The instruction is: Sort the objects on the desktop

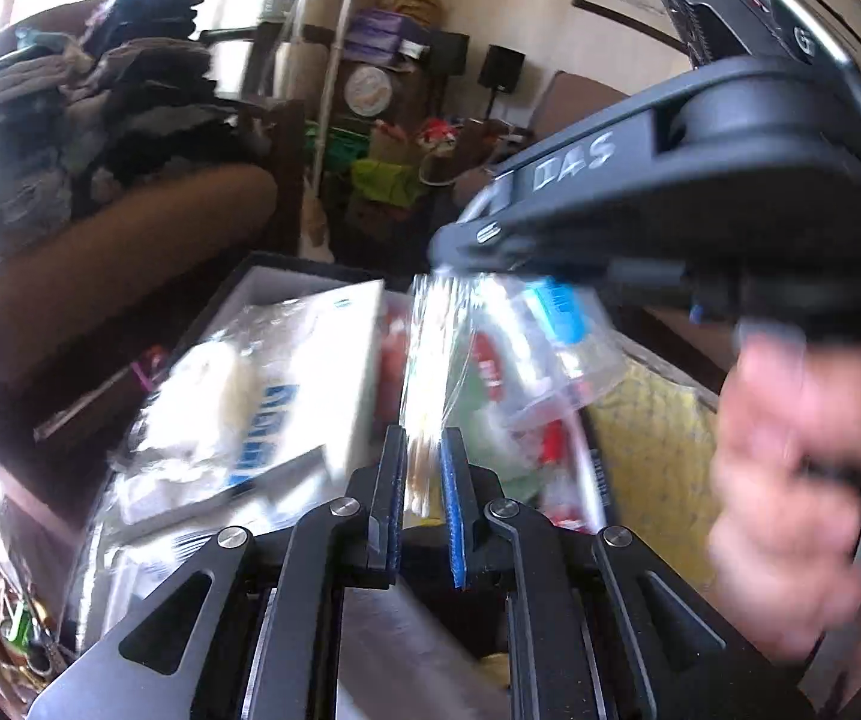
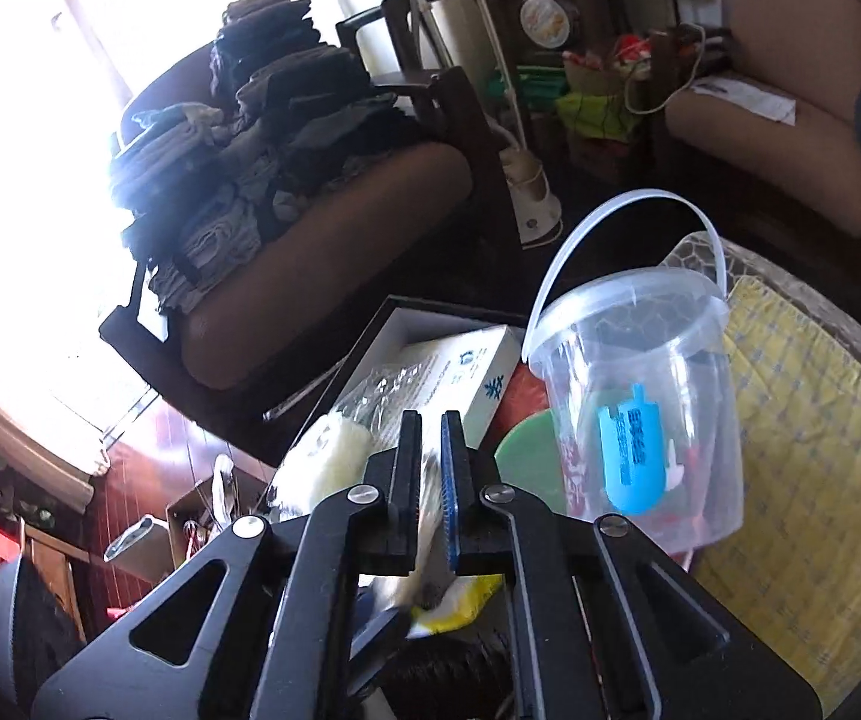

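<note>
A clear bag of cotton swabs [image 1: 424, 360] stands on end between the fingers of my left gripper [image 1: 424, 438], which is shut on its lower part. My right gripper [image 1: 448, 246], held by a hand [image 1: 790, 480], meets the bag's top edge. In the right wrist view my right gripper [image 2: 431, 420] is shut on a thin pale strip [image 2: 430, 498], seemingly that bag. Just to its right stands a clear plastic bucket [image 2: 640, 372] with a handle and a blue item inside. The left wrist view is blurred.
A black tray [image 2: 394, 312] holds a white box [image 2: 466, 372], a pale fluffy item in wrap [image 2: 328, 456] and a green lid [image 2: 529, 456]. A yellow patterned cloth [image 2: 802, 450] lies to the right. An armchair [image 2: 310, 276] piled with clothes stands behind.
</note>
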The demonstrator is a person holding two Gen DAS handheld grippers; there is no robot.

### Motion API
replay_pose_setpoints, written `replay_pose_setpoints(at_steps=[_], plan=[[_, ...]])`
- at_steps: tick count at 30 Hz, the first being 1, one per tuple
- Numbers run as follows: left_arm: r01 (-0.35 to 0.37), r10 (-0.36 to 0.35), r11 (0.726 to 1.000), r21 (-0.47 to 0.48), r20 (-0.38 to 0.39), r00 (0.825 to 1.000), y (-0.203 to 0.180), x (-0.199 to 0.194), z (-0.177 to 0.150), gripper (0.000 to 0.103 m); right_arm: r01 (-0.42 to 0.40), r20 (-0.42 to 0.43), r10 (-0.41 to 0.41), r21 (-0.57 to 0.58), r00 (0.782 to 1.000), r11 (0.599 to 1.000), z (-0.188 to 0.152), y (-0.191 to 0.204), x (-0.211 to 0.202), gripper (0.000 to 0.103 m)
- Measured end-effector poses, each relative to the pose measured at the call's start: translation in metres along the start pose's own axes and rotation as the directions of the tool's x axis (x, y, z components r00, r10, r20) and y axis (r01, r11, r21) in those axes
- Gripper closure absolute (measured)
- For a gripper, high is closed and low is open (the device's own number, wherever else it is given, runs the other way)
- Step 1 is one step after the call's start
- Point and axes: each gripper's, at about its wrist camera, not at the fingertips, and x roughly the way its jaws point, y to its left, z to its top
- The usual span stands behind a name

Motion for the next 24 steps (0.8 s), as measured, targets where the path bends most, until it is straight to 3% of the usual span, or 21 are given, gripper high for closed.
replay_pose_setpoints(at_steps=[2, 4, 6, 8, 12, 14, 18, 22, 24], plan=[[0.061, -0.064, 0.99, -0.124, -0.025, 0.998, 0.02, 0.0, -0.004, 0.094, 0.019, 0.023, -0.019, 0.002, 1.0, 1.0, 0.006, 0.0, 0.003, 0.099], [0.093, -0.097, 0.983, -0.157, -0.014, 0.995, 0.024, -0.005, -0.004, 0.094, 0.017, 0.017, -0.017, 0.013, 1.0, 1.0, 0.012, 0.0, 0.009, 0.099], [0.058, -0.056, 0.991, -0.12, 0.02, 0.998, 0.019, -0.016, -0.003, 0.088, 0.036, 0.002, -0.036, 0.024, 0.999, 0.999, 0.017, 0.001, 0.017, 0.096], [0.059, -0.055, 0.993, -0.104, 0.048, 0.997, 0.014, -0.023, -0.005, 0.062, 0.073, 0.003, -0.073, 0.035, 0.997, 0.997, 0.018, 0.002, 0.018, 0.095], [0.04, -0.033, 0.995, -0.093, 0.081, 0.996, 0.012, -0.035, -0.005, 0.053, 0.08, 0.005, -0.081, 0.064, 0.997, 0.995, 0.011, 0.005, 0.007, 0.095], [0.022, -0.015, 0.997, -0.072, 0.094, 0.995, 0.011, -0.041, -0.009, 0.041, 0.096, 0.018, -0.097, 0.057, 0.995, 0.994, 0.005, 0.007, -0.007, 0.093], [-0.064, 0.073, 0.995, -0.074, 0.134, 0.988, 0.015, -0.06, -0.022, 0.032, 0.112, 0.093, -0.114, 0.033, 0.989, 0.993, -0.018, 0.013, -0.045, 0.087], [0.001, 0.039, 0.983, -0.185, 0.212, 0.977, 0.021, -0.088, -0.036, 0.02, 0.182, 0.142, -0.175, -0.038, 0.974, 0.983, -0.048, 0.025, -0.077, 0.087], [-0.001, 0.043, 0.983, -0.184, 0.225, 0.973, 0.017, -0.096, -0.039, 0.019, 0.196, 0.137, -0.187, -0.06, 0.973, 0.979, -0.062, 0.026, -0.09, 0.087]])
